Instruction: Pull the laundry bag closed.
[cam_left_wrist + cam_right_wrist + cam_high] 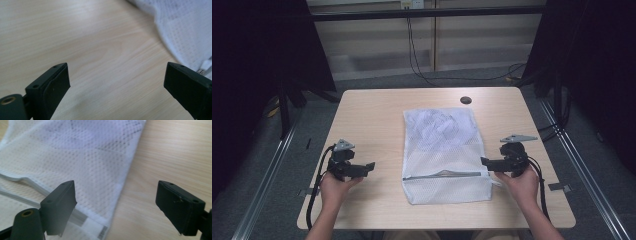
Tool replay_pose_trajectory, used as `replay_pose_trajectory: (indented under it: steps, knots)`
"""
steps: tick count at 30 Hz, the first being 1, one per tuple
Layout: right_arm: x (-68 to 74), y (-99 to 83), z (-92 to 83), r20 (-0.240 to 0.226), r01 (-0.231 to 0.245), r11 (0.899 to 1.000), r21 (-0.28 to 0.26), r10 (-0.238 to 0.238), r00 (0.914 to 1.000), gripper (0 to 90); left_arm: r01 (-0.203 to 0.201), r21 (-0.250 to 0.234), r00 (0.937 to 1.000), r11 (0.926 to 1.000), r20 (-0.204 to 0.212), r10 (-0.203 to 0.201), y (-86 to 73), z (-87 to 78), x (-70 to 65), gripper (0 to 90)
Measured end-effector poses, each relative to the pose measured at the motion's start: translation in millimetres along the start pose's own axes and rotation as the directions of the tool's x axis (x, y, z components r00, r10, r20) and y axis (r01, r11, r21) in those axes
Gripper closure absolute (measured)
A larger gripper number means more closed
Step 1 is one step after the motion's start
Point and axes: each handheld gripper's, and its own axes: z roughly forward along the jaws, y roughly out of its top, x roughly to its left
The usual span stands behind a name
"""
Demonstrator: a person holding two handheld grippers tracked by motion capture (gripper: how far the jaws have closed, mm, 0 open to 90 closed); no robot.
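Right now I have a white mesh laundry bag point(444, 152) lying flat in the middle of the wooden table point(372, 115), its zipper point(447, 175) running left to right across the near part, with what looks like pale fabric bunched inside the far half. My left gripper point(368, 166) hovers left of the bag, well apart from it, jaws spread wide over bare wood with nothing between them. My right gripper point(484, 161) sits at the bag's right edge near the zipper end — jaws also wide apart, empty, one jaw over the mesh point(75, 157) and the other over the table.

I judge the bag light, limp and floppy; it will sag and fold the moment I lift one side, and the contents will slide toward the low end. Thin mesh can slip out of a shallow pinch, so I would take the stitched edge seam or the zipper band — the firmer parts — rather than loose netting, ideally with a grip on each side.
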Motion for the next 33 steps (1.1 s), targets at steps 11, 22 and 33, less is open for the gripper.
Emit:
replay_pose_trajectory:
  steps: [11, 22, 33]
  knots:
    - [24.4, 11.8, 3.7, -0.083, -0.043, 0.999, -0.006, 0.043, 0.9957, 16.1, -0.031, 0.059, 0.9961, 0.9978, 0.085, 0.026, 12.3, 12.0, -14.0, 9.0]
    - [55.6, 21.8, 16.8, -0.131, -0.039, 0.999, 0.023, 0.041, 0.9905, 14.4, -0.040, 0.003, 0.9907, 0.9992, 0.130, 0.039, 17.7, 11.0, -18.6, 6.3]
    - [86.3, 32.1, 31.4, -0.161, -0.005, 0.998, 0.066, 0.016, 0.9869, 15.0, -0.057, 0.008, 0.9898, 0.9983, 0.131, 0.056, 16.5, 6.2, -23.5, 5.9]
